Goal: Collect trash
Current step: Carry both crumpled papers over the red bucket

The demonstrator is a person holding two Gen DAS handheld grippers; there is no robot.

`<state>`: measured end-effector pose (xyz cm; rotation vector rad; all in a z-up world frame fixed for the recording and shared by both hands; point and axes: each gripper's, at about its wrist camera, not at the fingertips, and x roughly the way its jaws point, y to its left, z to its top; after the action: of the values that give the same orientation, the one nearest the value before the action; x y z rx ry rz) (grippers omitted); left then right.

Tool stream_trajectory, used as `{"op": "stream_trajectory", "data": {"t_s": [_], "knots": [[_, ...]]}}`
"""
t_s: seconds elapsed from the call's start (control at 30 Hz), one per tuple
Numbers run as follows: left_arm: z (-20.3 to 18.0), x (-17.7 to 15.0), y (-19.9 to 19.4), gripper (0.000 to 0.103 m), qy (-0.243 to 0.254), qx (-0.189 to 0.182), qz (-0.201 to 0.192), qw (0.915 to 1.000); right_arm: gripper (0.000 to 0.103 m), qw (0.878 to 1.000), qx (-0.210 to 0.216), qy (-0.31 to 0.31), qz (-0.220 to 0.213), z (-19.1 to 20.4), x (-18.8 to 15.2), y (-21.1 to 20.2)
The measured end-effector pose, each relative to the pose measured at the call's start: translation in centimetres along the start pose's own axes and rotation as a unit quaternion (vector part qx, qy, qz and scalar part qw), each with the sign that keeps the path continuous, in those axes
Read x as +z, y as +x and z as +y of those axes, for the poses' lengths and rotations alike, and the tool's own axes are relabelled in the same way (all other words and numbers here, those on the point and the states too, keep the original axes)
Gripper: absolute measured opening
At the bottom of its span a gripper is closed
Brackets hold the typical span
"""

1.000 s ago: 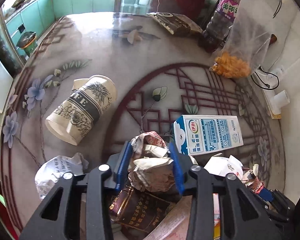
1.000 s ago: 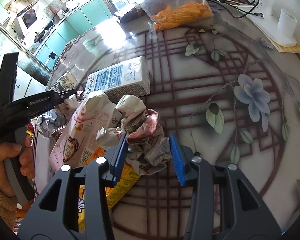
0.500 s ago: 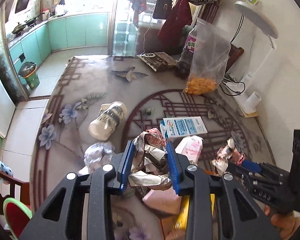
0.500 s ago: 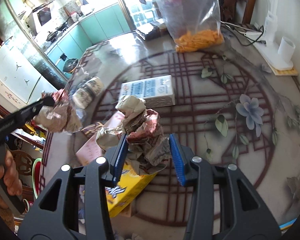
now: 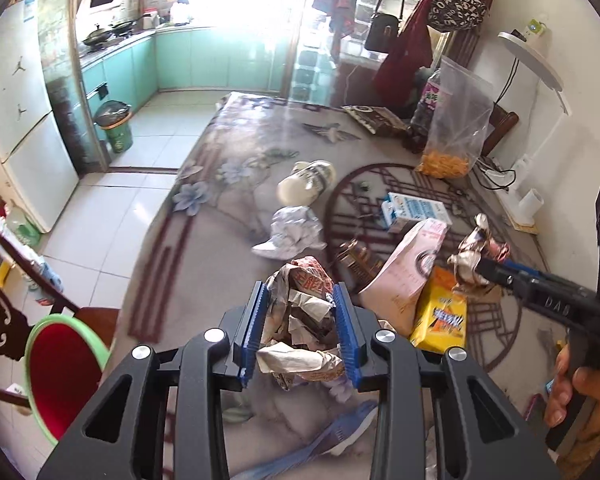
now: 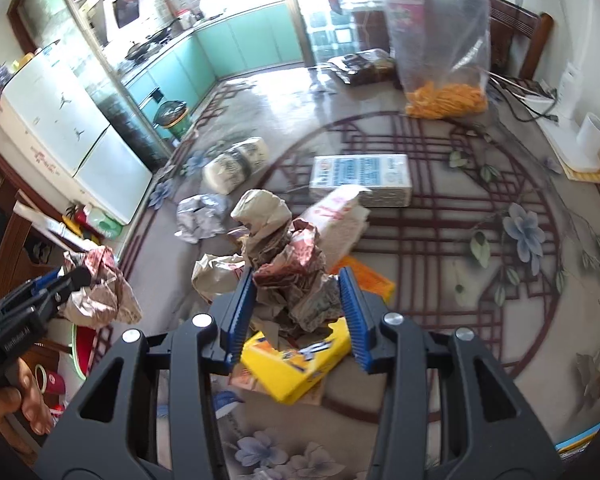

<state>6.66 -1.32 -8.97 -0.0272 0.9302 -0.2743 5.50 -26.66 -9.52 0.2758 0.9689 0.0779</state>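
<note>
Left wrist view: red-lined green bin (image 5: pixel 66 376) far left off the counter (image 5: pixel 228 208). Left hand-held gripper (image 5: pixel 300 330) clamps a crumpled wrapper (image 5: pixel 300 312), red print unreadable. Right hand-held gripper (image 5: pixel 474 266), marked "DAB", pinches another wrapper wad (image 5: pixel 478 252) above the counter.

Sunlit kitchen beyond: teal cabinets (image 5: pixel 192 58), white fridge (image 5: pixel 16 92), pale tiled floor (image 5: pixel 112 200).
</note>
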Motion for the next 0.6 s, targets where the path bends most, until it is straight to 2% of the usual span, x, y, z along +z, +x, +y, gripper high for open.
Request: {"op": "stream_trajectory", "data": {"t_s": [0.2, 0.6], "knots": [[2.3, -2.1, -1.4, 0.032, -0.031, 0.01, 0.001, 0.9995, 0.042, 1.0, 0.012, -0.027, 0.0, 2.9, -0.5, -0.2], [3.5, -2.9, -2.1, 0.033, -0.032, 0.004, 0.002, 0.9995, 0.042, 0.999, 0.011, -0.042, 0.006, 5.3, -1.8, -0.6]]}}
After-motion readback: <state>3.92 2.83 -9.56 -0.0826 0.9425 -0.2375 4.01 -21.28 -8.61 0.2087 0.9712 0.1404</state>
